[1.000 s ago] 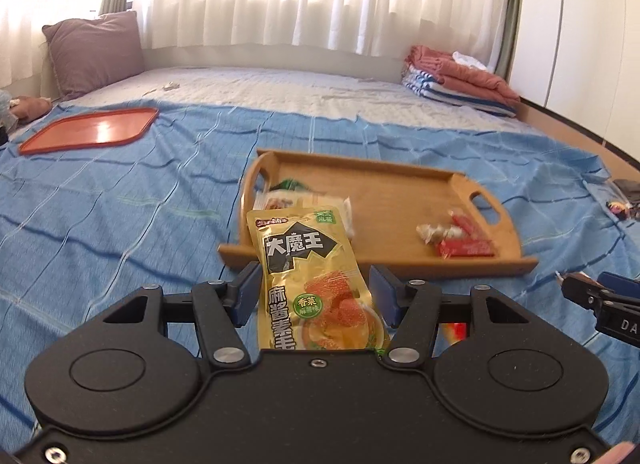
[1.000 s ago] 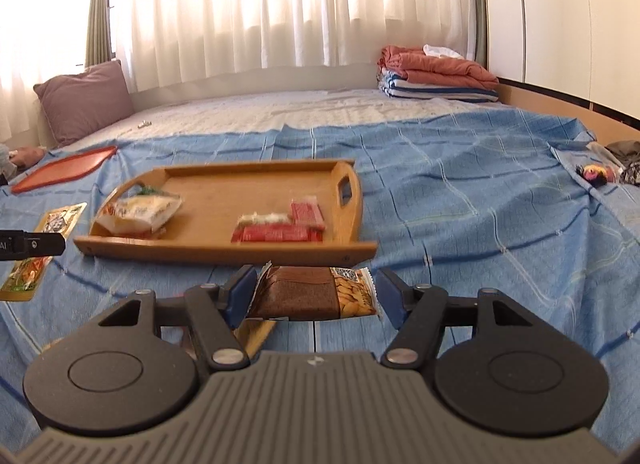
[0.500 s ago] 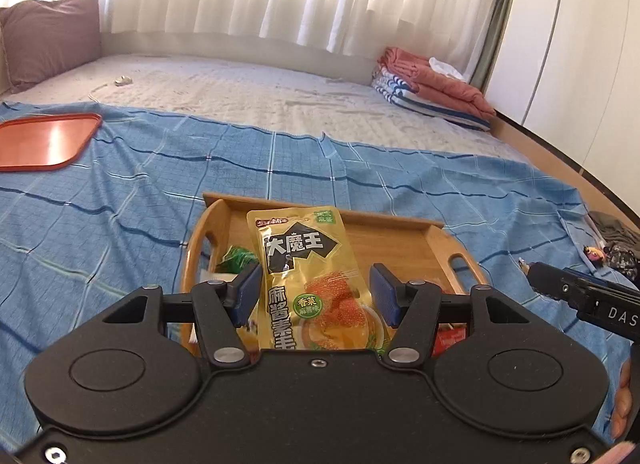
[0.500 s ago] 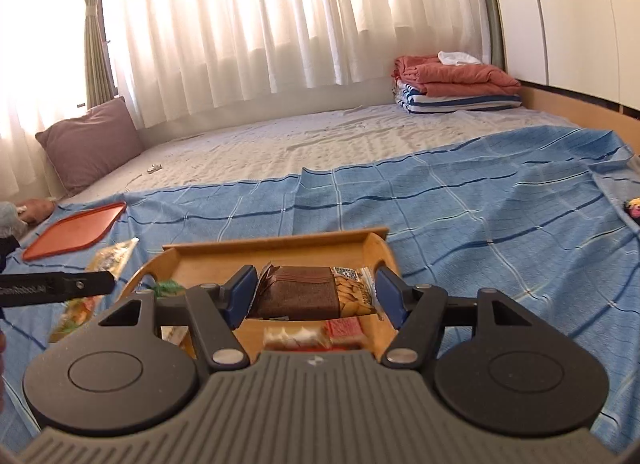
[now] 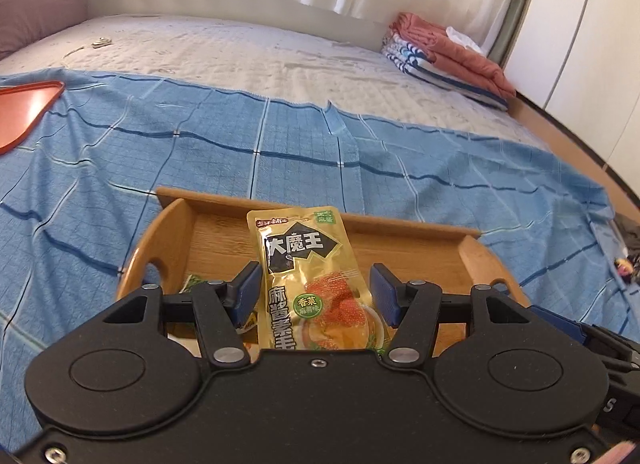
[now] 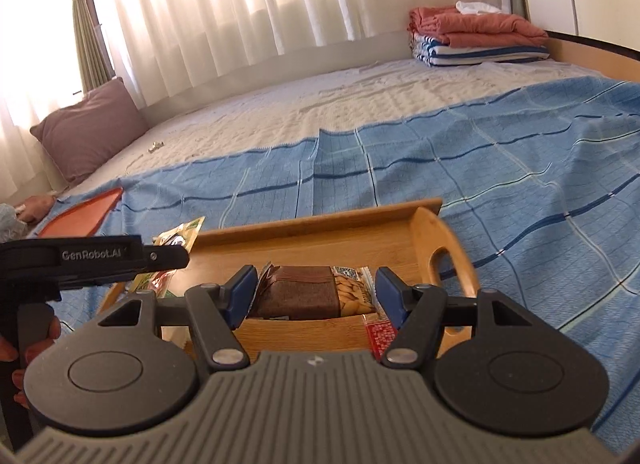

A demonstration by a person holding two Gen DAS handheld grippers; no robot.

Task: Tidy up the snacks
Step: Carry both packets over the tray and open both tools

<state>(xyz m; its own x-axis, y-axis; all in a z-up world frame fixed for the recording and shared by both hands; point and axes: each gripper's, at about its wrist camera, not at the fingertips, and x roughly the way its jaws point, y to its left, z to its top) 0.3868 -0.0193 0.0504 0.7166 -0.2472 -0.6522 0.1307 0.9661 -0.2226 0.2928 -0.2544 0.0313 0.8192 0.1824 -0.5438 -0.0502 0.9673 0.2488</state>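
My left gripper (image 5: 316, 291) is shut on a yellow snack pouch (image 5: 308, 276) and holds it above the wooden tray (image 5: 404, 252). My right gripper (image 6: 316, 290) is shut on a brown almond snack bar (image 6: 308, 291) and holds it over the same tray (image 6: 332, 236). The left gripper's body (image 6: 92, 258) and its pouch (image 6: 176, 236) show at the left of the right wrist view. A red packet (image 6: 382, 334) lies in the tray under the right gripper. A green-edged packet (image 5: 194, 280) lies in the tray's left end, mostly hidden.
The tray sits on a blue checked blanket (image 5: 200, 152) over a bed. An orange tray (image 5: 24, 108) lies far left. Folded towels (image 6: 476, 38) sit at the far right by the curtains. A purple pillow (image 6: 92, 124) is far left. Small items (image 5: 624, 260) lie at the right edge.
Both grippers have moved forward and now hang over the wooden tray, each still holding its snack. The tray fills more of both views.
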